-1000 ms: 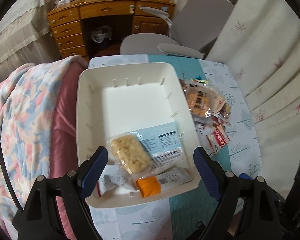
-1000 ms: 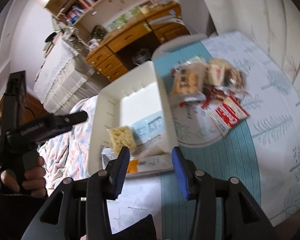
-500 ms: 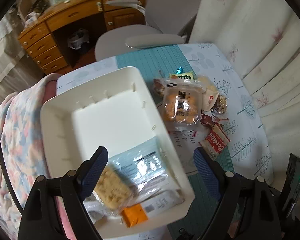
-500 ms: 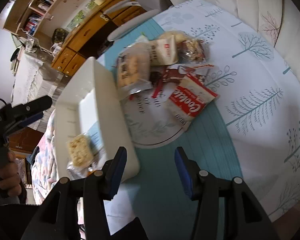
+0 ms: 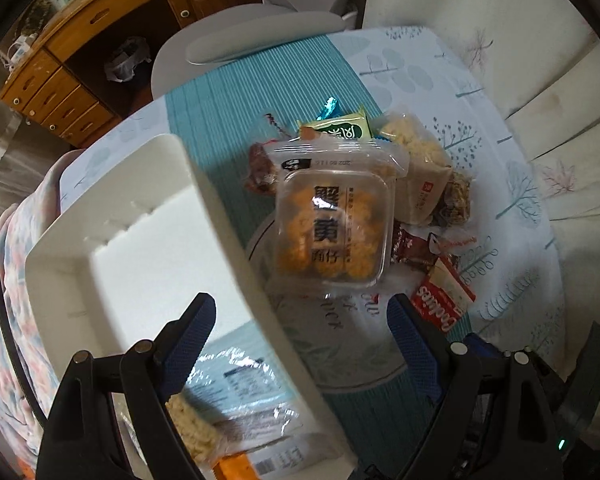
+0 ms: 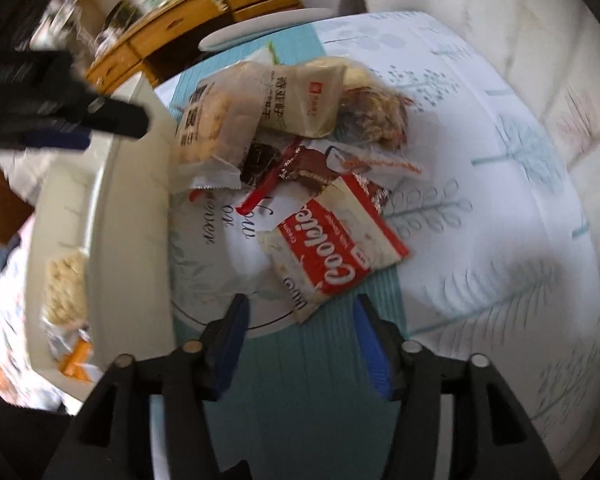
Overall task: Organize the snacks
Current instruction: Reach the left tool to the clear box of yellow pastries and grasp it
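Note:
A white bin (image 5: pixel 228 216) stands at the left of the table and holds a pale cracker pack (image 5: pixel 192 428) and an orange packet (image 5: pixel 236 468). Right of it lies a snack pile: a clear tray pack of orange pieces (image 5: pixel 332 228), a green packet (image 5: pixel 340 130), a beige bag (image 5: pixel 420 184) and a red Cookies packet (image 6: pixel 336 248). My left gripper (image 5: pixel 302 304) hangs open and empty over the bin's right wall, just short of the tray pack. My right gripper (image 6: pixel 302 304) points down at the Cookies packet's near corner. Its jaws are opening, with nothing pressed between them.
A tree-print tablecloth (image 5: pixel 500 208) with a teal runner covers the table. Behind it stand a grey chair (image 5: pixel 260 36) and a wooden desk with drawers (image 5: pixel 80 64). White curtain fabric (image 5: pixel 520 60) hangs at the right, and a floral blanket (image 5: pixel 12 260) lies left of the bin.
My left gripper has swung right from over the bin's inside to its right wall and come lower. My right gripper has dropped towards the Cookies packet, and its jaws stand wider.

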Tool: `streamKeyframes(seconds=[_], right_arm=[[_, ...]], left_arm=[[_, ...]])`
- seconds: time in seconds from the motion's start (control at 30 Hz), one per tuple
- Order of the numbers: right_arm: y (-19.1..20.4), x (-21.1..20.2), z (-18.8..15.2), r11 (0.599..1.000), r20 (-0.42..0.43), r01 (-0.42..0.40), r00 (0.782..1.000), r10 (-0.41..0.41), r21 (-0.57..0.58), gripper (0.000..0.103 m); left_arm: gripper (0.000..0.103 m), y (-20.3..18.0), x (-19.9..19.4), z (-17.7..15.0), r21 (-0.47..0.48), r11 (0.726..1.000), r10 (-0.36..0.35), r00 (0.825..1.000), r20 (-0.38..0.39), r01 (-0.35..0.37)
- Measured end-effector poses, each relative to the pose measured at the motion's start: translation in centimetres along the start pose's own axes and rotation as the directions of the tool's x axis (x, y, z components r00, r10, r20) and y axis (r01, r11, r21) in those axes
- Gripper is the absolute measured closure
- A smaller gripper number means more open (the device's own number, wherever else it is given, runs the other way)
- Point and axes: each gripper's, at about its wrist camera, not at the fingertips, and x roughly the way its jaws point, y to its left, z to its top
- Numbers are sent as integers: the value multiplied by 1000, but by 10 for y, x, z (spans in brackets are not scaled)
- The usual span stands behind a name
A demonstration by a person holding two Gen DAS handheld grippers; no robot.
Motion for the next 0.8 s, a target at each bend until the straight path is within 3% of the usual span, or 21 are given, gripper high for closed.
streamKeyframes(seconds=[0.03, 0.3, 0.8], right_arm=[[0, 2, 1, 1000, 4, 8, 1000, -8, -25, 36], [-1, 18, 9, 979, 26, 55, 998, -51, -195, 35], [-11, 33, 21, 966, 25, 12, 1000, -5, -260, 29]], left_arm=[[16, -2, 5, 4, 0, 1000, 7, 1000, -8, -7], [8, -12, 31, 27, -8, 994, 108, 994, -34, -108], [8, -36, 23, 37, 44, 985, 170, 985, -30, -169]])
